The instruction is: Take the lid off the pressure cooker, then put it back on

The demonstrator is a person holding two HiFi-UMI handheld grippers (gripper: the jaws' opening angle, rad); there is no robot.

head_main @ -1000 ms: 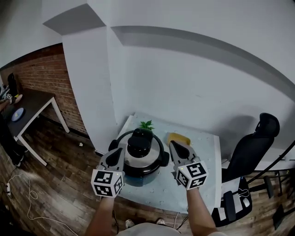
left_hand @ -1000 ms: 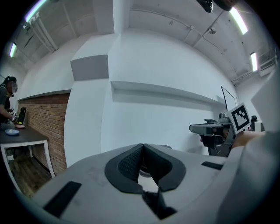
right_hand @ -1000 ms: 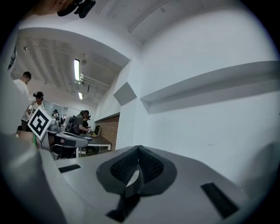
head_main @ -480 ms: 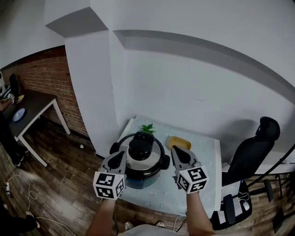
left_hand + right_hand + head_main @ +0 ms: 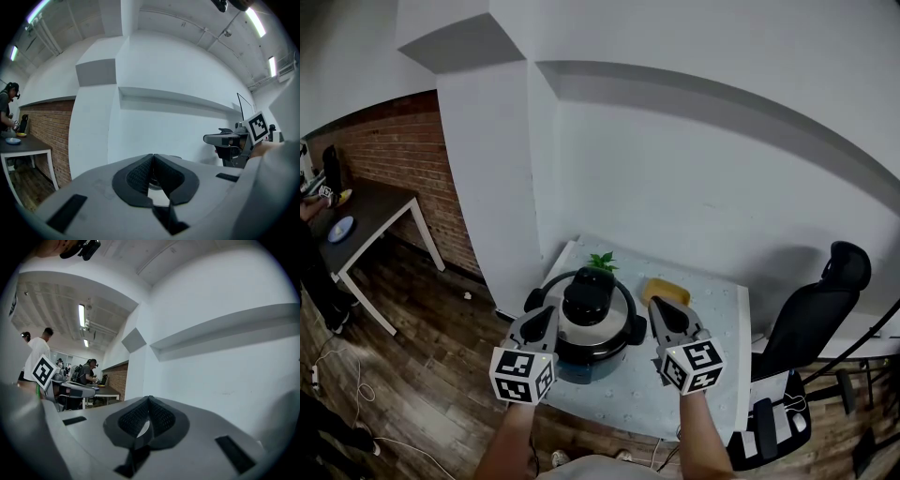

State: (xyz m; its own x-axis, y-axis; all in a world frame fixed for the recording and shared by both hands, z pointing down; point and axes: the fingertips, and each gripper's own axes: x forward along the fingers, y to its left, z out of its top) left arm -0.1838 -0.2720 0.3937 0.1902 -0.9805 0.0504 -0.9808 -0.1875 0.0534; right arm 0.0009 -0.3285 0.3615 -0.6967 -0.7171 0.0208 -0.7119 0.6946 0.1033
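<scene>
Two units, the left hand-held gripper (image 5: 546, 317) and the right hand-held gripper (image 5: 658, 305), flank the pressure cooker (image 5: 581, 345), which stands on the surface (image 5: 717, 309) with its lid (image 5: 611, 314) seated. Both have their jaws pressed together on nothing. The lid's black knob (image 5: 584, 292) lies between them, inward and slightly forward of each tip, with neither clearly nearer.

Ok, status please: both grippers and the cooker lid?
Left gripper shut, empty. Right gripper shut, empty. Lid on pressure cooker, between the grippers. Nothing in the way.
</scene>
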